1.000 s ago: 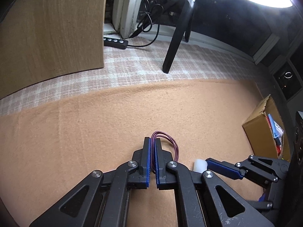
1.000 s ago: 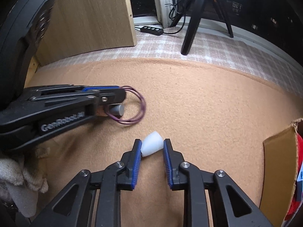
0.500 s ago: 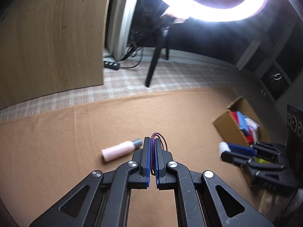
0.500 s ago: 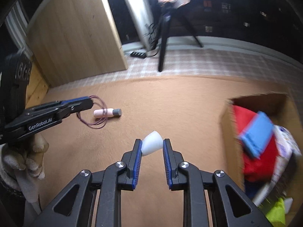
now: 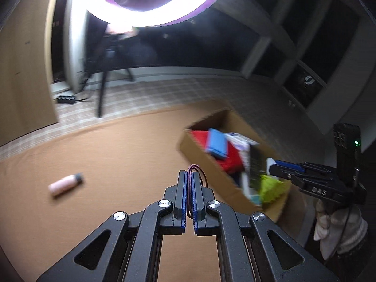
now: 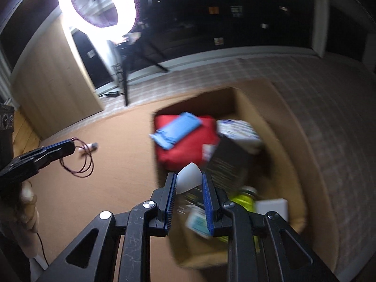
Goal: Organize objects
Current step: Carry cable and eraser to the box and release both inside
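Right wrist view: right claw (image 6: 189,183) now carries white cap (image 6: 188,178) over cardboard box (image 6: 285,164), off the blanket; release seems near
Left claw (image 5: 188,196): lifted too, pinching purple cord (image 5: 198,172)

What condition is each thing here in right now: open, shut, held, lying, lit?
Left claw: shut on the purple wire loop.
Right claw: shut on the white cap, over the box.
Cardboard box: open, holding mixed items.
Pink bottle: lying on its side, capped.
Ring light: lit.
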`<state>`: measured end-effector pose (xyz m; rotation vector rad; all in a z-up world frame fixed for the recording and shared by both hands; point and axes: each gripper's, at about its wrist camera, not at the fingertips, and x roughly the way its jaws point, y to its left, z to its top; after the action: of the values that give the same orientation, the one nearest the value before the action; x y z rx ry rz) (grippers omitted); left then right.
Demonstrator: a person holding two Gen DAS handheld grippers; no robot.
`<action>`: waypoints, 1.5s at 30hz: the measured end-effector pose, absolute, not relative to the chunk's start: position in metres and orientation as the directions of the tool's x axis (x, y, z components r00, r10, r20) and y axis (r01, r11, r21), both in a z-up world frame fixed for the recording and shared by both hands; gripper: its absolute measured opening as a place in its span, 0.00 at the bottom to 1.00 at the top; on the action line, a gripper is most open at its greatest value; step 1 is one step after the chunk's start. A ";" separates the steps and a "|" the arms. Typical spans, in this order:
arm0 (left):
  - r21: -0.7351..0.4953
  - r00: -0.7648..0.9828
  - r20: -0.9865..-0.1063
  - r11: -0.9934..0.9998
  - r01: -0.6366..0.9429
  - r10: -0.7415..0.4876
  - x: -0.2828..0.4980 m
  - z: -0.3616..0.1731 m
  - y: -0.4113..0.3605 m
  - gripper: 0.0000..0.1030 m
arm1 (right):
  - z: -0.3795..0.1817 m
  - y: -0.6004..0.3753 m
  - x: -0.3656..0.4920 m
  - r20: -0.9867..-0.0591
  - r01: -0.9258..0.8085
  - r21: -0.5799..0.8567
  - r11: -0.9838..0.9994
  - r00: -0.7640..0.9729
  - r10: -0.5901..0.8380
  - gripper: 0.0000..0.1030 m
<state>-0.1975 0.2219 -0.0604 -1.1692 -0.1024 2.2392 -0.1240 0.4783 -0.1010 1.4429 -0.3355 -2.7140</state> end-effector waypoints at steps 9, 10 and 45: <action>-0.349 -0.340 -0.729 -0.750 -0.562 0.594 -0.175 -0.063 0.313 0.03 | -0.114 0.534 -0.100 -0.836 -0.131 0.197 -0.971 -0.540 -0.097 0.19; -0.348 -0.333 -0.731 -0.745 -0.569 0.596 -0.174 -0.064 0.320 0.03 | -0.117 0.538 -0.098 -0.838 -0.136 0.197 -0.971 -0.537 -0.095 0.19; -0.275 -0.315 -0.789 -0.762 -0.587 0.528 -0.188 -0.090 0.383 0.42 | -0.133 0.546 -0.140 -0.854 -0.094 0.206 -0.974 -0.504 -0.132 0.43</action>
<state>-0.1882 0.3834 -0.0903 -1.2301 0.0811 2.1052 -0.1401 0.5457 -0.1334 1.5537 -0.3549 -2.6818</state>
